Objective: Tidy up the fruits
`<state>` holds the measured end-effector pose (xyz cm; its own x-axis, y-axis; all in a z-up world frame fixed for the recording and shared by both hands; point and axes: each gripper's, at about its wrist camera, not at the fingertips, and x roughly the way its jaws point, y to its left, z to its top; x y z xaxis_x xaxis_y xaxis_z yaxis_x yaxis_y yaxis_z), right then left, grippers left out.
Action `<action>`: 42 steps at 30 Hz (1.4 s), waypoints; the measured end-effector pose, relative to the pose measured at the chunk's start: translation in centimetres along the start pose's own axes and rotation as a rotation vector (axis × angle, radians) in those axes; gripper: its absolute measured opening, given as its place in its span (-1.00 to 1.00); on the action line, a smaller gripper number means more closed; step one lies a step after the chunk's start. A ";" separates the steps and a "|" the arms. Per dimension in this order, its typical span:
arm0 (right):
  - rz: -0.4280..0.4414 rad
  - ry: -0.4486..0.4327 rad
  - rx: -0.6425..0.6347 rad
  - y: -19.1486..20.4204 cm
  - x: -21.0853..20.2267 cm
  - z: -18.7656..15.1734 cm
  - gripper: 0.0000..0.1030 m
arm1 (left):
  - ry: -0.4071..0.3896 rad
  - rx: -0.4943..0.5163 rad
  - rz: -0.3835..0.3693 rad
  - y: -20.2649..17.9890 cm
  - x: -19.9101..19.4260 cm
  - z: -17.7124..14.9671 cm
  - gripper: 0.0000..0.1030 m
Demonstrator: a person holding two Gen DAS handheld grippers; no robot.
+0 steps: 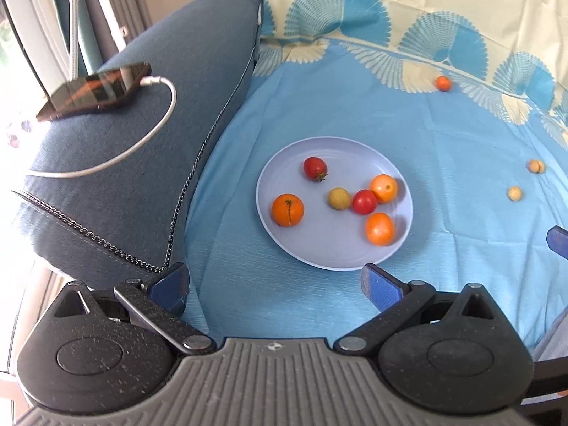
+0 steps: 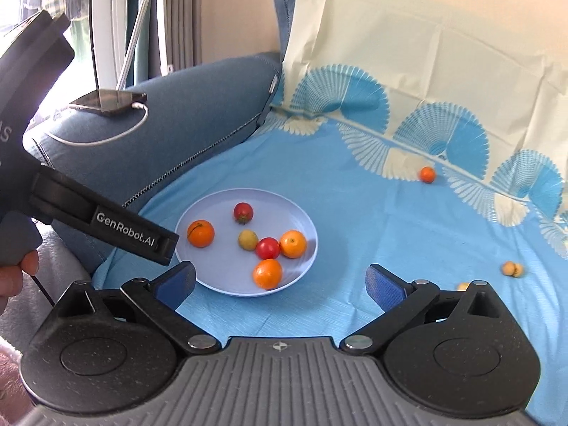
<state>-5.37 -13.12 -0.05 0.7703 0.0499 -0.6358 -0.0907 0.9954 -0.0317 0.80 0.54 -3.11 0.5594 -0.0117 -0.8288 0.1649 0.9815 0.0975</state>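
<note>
A pale blue plate lies on the blue patterned sheet and holds several fruits: oranges such as one at the left, two red tomatoes and a yellow-green fruit. A small orange lies loose far back. Two pale tan fruits lie to the right. My left gripper hangs open and empty just short of the plate. My right gripper is open and empty, its jaws wide over the plate's near rim.
A dark blue sofa arm rises left of the plate. On it lie a phone and its white charging cable. A hand holds the left gripper's body. A cream cloth covers the backrest.
</note>
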 end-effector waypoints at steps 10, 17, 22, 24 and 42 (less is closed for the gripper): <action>-0.037 -0.083 0.018 0.0 -3.9 -0.6 0.98 | -0.078 0.027 -0.013 -1.0 -3.8 -1.2 0.99; -0.043 -0.113 0.009 0.4 -5.7 -1.2 0.98 | -0.101 0.030 -0.007 -0.9 -5.4 -2.2 0.99; -0.046 -0.129 -0.006 0.8 -6.3 -1.0 0.98 | -0.115 0.021 -0.003 -0.7 -6.1 -2.5 0.99; -0.046 -0.137 -0.015 1.1 -6.6 -1.1 0.98 | -0.120 0.015 -0.004 -0.5 -6.4 -2.6 0.99; -0.050 -0.150 -0.029 1.6 -7.0 -1.2 0.98 | -0.129 0.015 -0.002 -0.2 -6.8 -2.8 0.99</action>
<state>-11.63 -11.99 3.46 0.8595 0.0145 -0.5110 -0.0665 0.9943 -0.0836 -5.29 0.96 0.96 0.6588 -0.0393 -0.7513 0.1780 0.9784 0.1049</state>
